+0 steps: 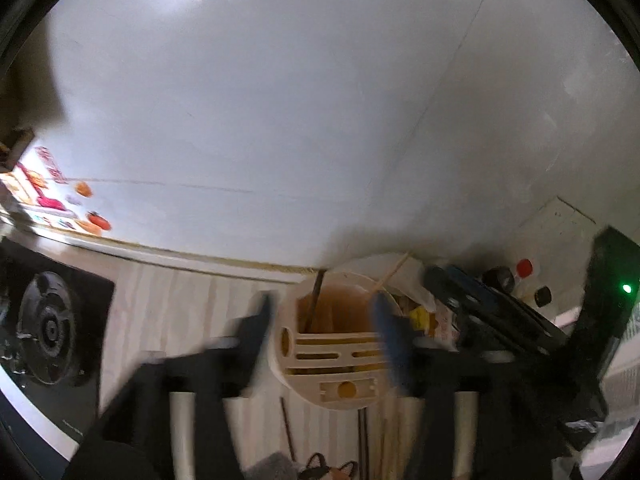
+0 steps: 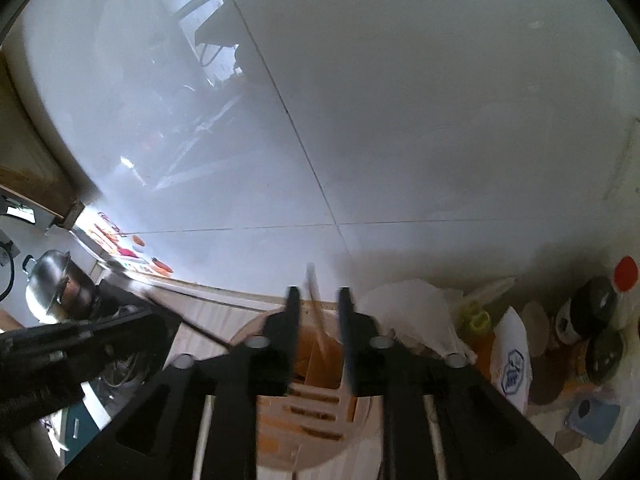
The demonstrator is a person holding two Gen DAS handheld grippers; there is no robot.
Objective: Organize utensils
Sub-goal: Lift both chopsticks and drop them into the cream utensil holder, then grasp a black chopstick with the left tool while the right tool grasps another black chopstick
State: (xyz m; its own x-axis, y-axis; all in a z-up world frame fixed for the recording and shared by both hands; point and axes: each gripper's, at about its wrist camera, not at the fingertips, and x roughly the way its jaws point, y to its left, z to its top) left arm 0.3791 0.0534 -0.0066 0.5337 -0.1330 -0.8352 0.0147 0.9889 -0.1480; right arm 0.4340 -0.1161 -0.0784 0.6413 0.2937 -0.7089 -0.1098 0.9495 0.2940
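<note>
A round cream utensil holder [image 1: 332, 360] with a slotted top stands on the pale counter by the wall. A dark chopstick [image 1: 316, 300] and a light wooden chopstick [image 1: 394, 270] lean inside it. My left gripper [image 1: 324, 322] is open wide, its fingers straddling the holder's rim with nothing pressed between them. In the right wrist view the holder [image 2: 320, 400] lies right below my right gripper [image 2: 320, 306]. Its jaws stand slightly apart around the light chopstick [image 2: 316, 312], with a gap on each side. More chopsticks [image 1: 286, 428] lie on the counter in front of the holder.
A gas burner [image 1: 48, 328] sits at the left and a metal wok [image 2: 48, 280] beyond it. White bags [image 2: 416, 308], a labelled packet [image 2: 514, 364] and dark bottles with a red cap [image 2: 626, 274] crowd the right. The tiled wall [image 1: 280, 120] is close behind.
</note>
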